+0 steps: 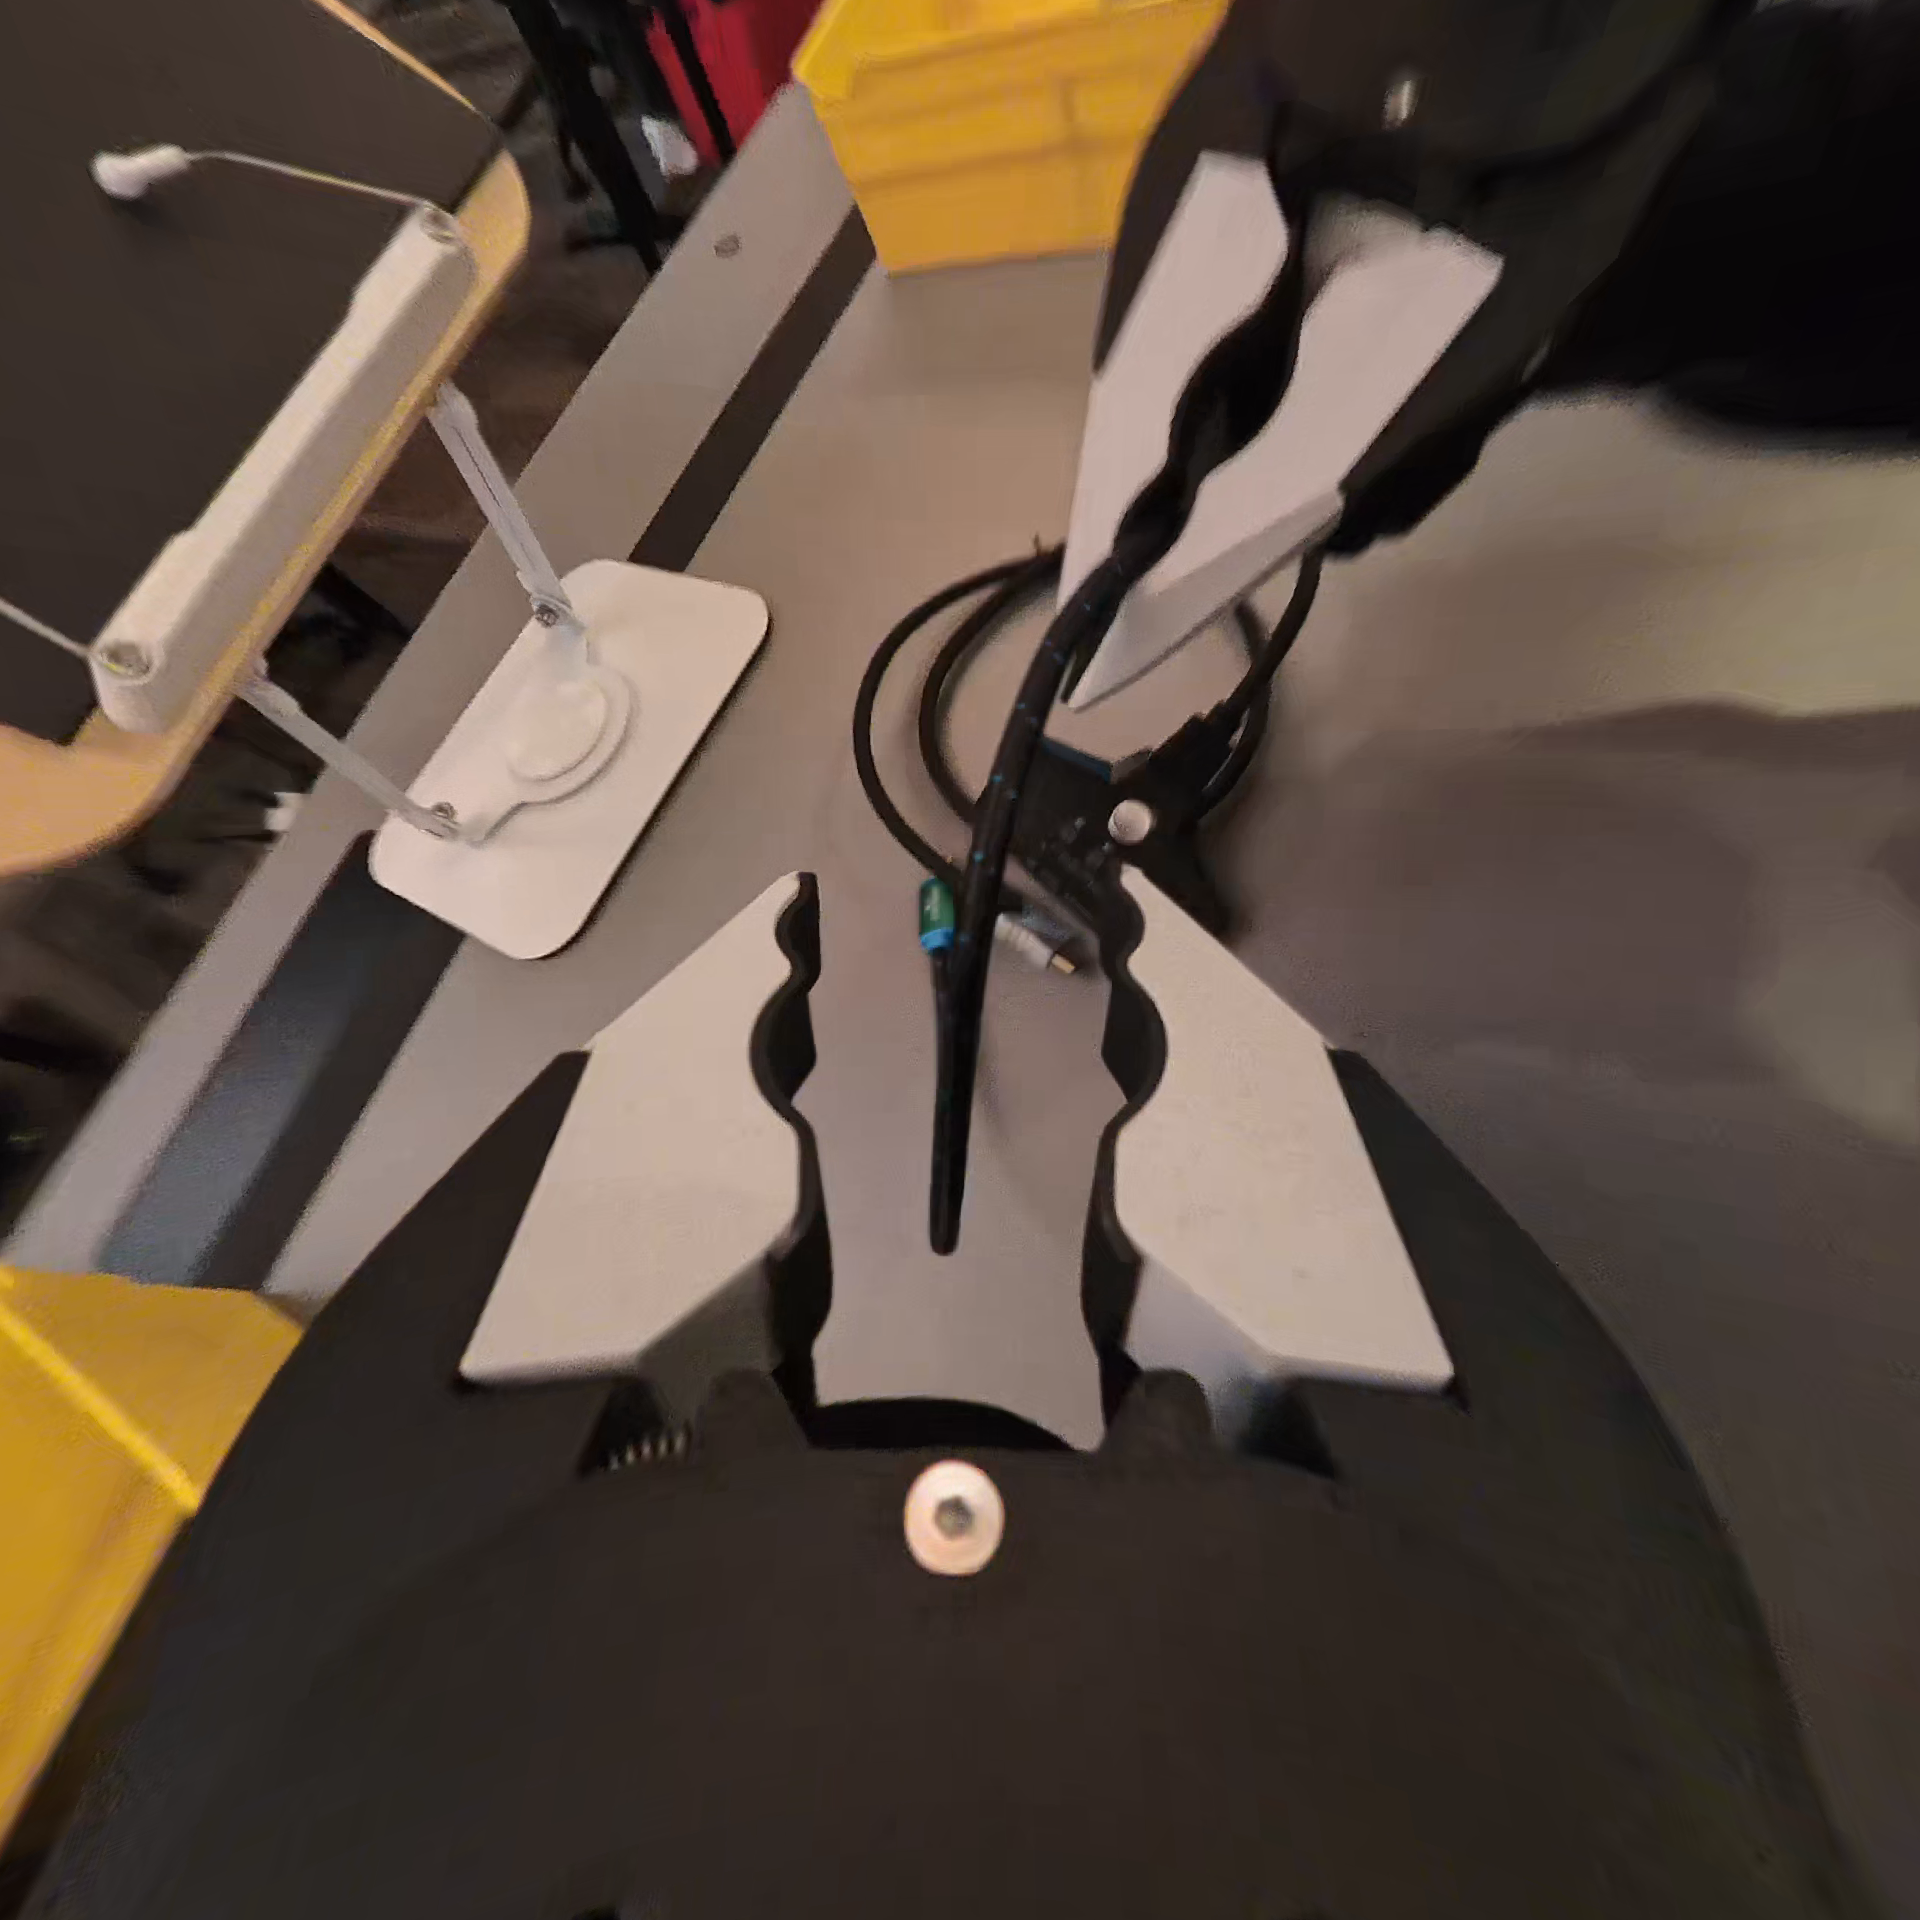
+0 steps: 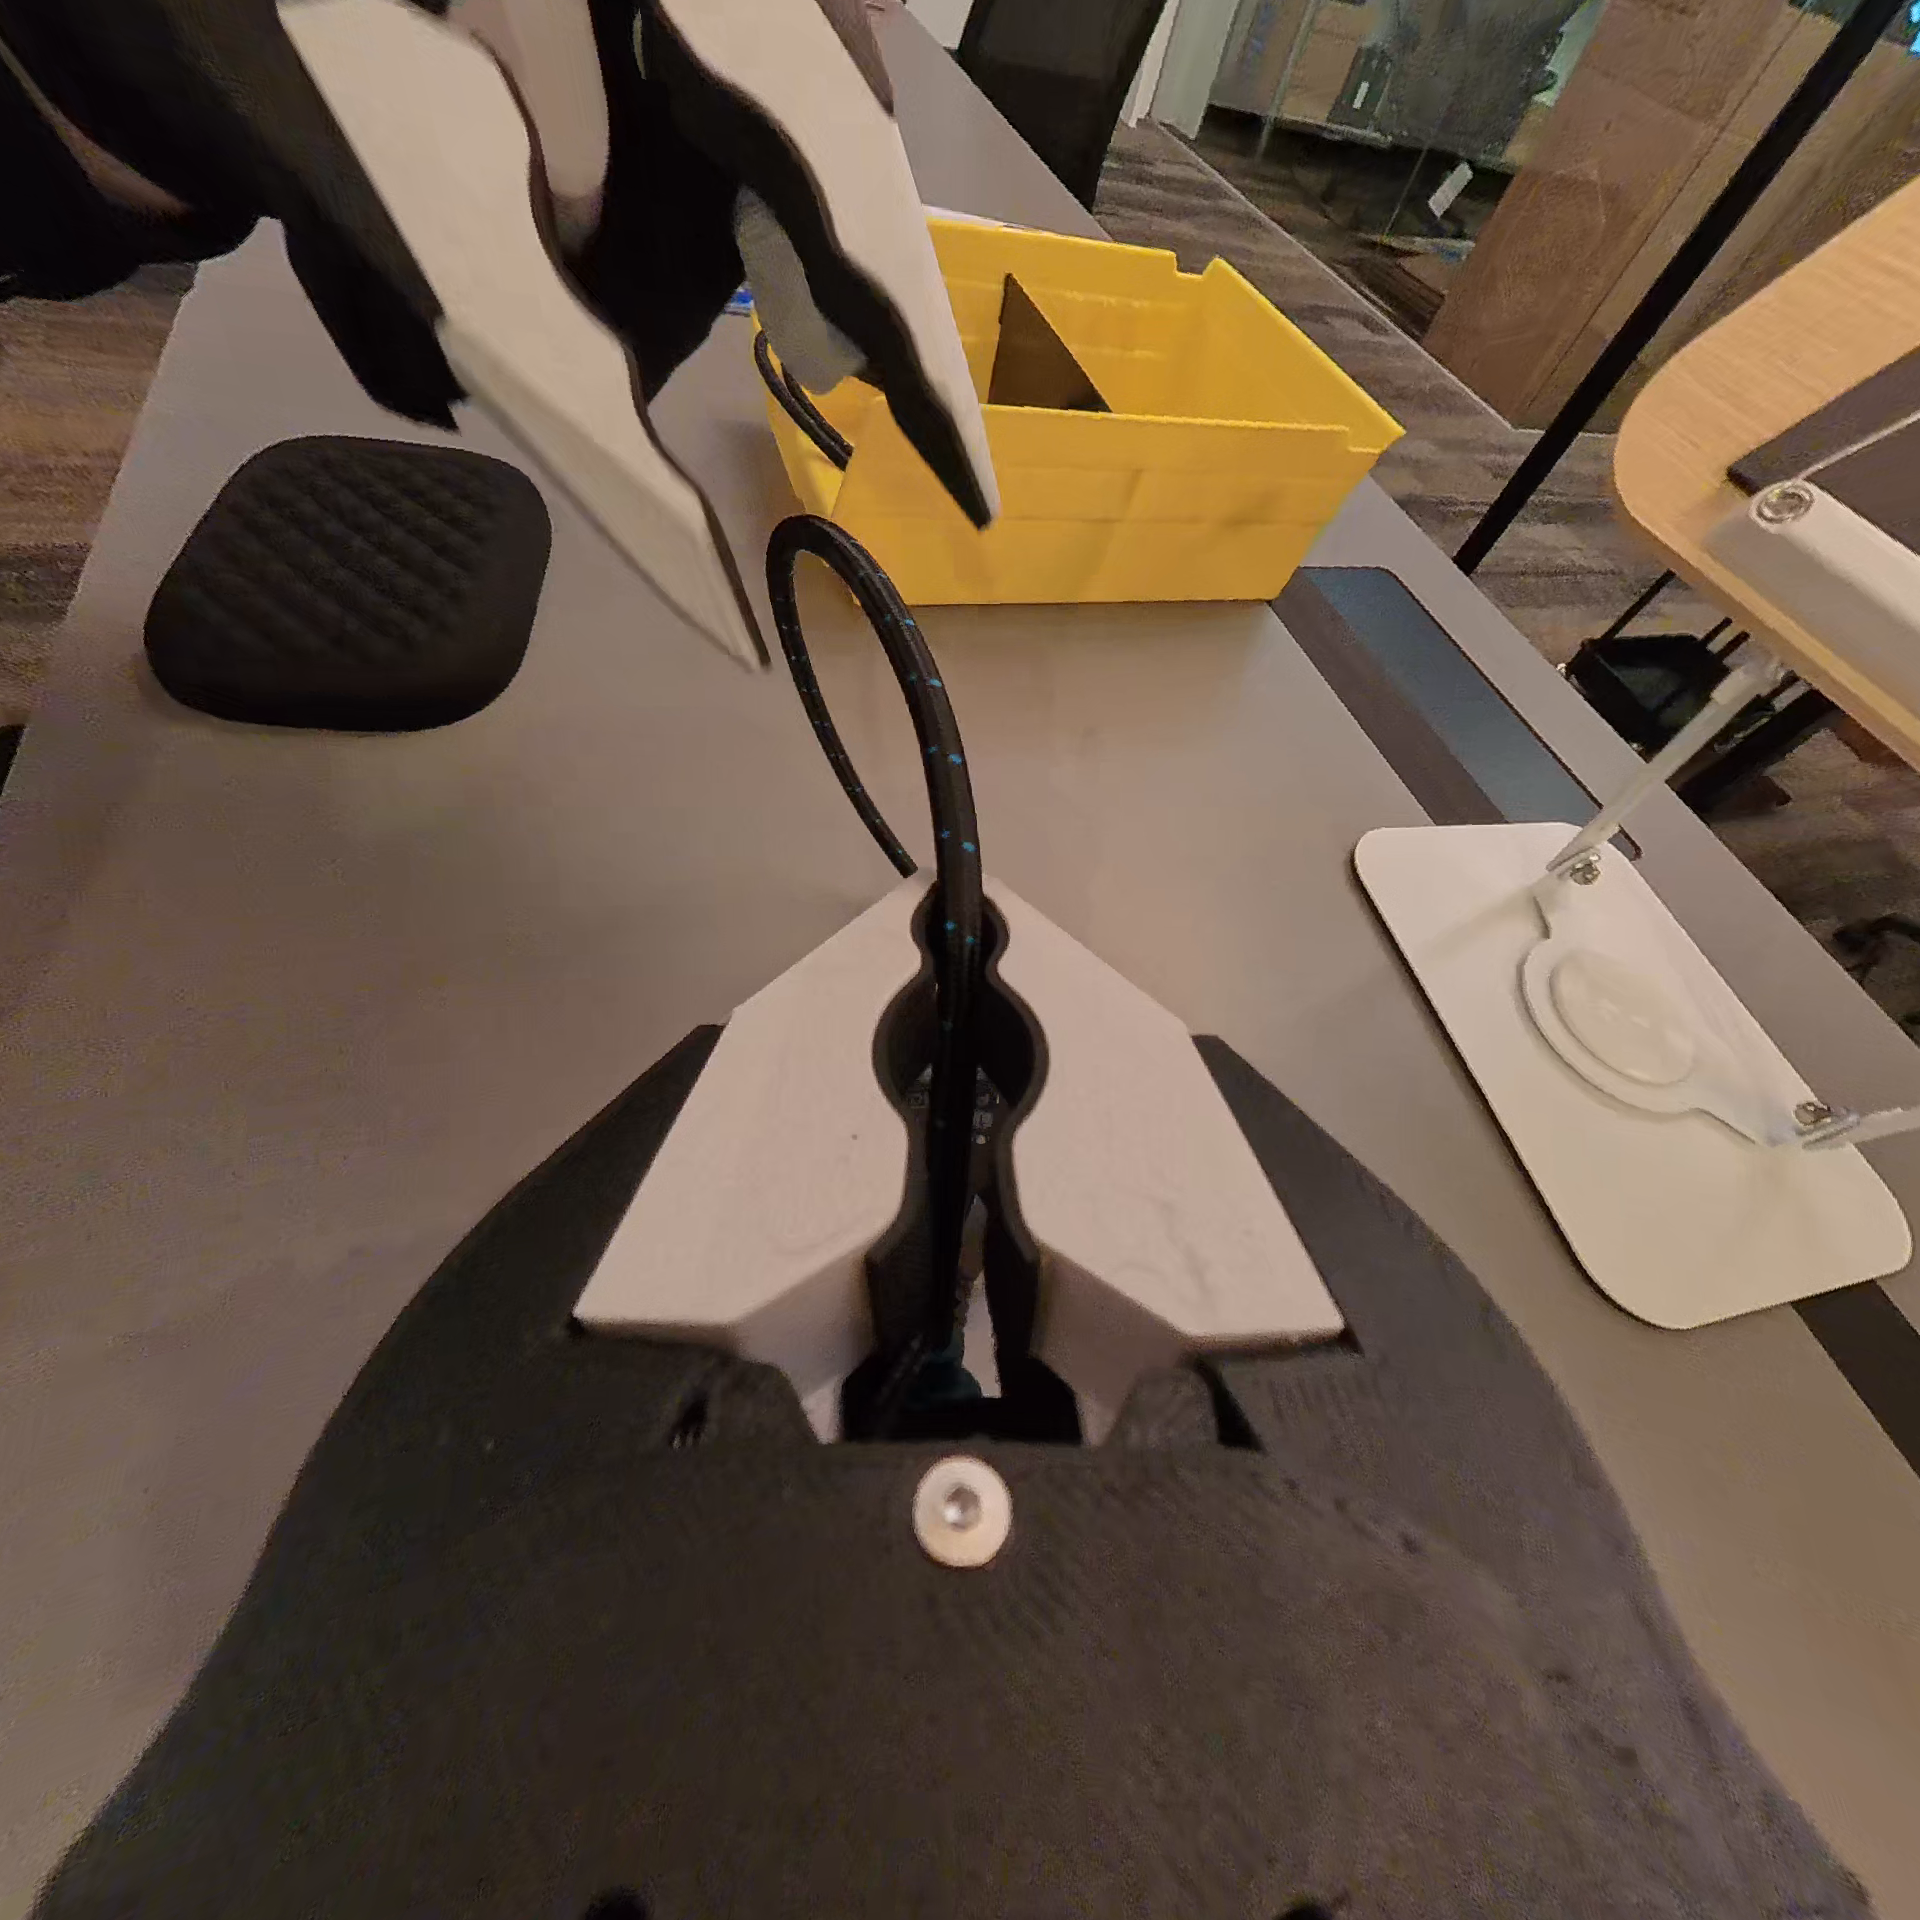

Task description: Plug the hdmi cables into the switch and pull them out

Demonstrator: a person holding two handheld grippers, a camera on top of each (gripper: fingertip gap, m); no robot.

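Tabletop (image 2: 1143, 748), grey, carried everything. A yellow bin (image 2: 1132, 488) sat at the far side in the right wrist view; a white stand base (image 2: 1621, 1174) lay near the edge, and a black quilted pad (image 2: 343, 582) well apart on the other side.

Left gripper (image 1: 961, 914) hung above the tabletop with its fingers spread, holding nothing; the braided cable ran between them without touching either.

Right gripper (image 2: 956, 914) was pressed together on the black, blue-flecked cable (image 2: 935, 748), pinching it along the cord, not at a plug. The cable arched up from the fingertips and looped back down.

Switch (image 1: 1081, 800), small and dark, lay on the tabletop just beyond the left fingertips, amid coiled black cables (image 1: 894, 665). One black plug seemed seated on its far side, though blur made that uncertain. A green-and-blue plug (image 1: 935, 909) lay loose beside the switch, and a small white connector (image 1: 1039, 951) lay near it.

Judgement: task part-way at most. At least one plug was out of the switch; whether that meant not yet inserted or already pulled could not be told.
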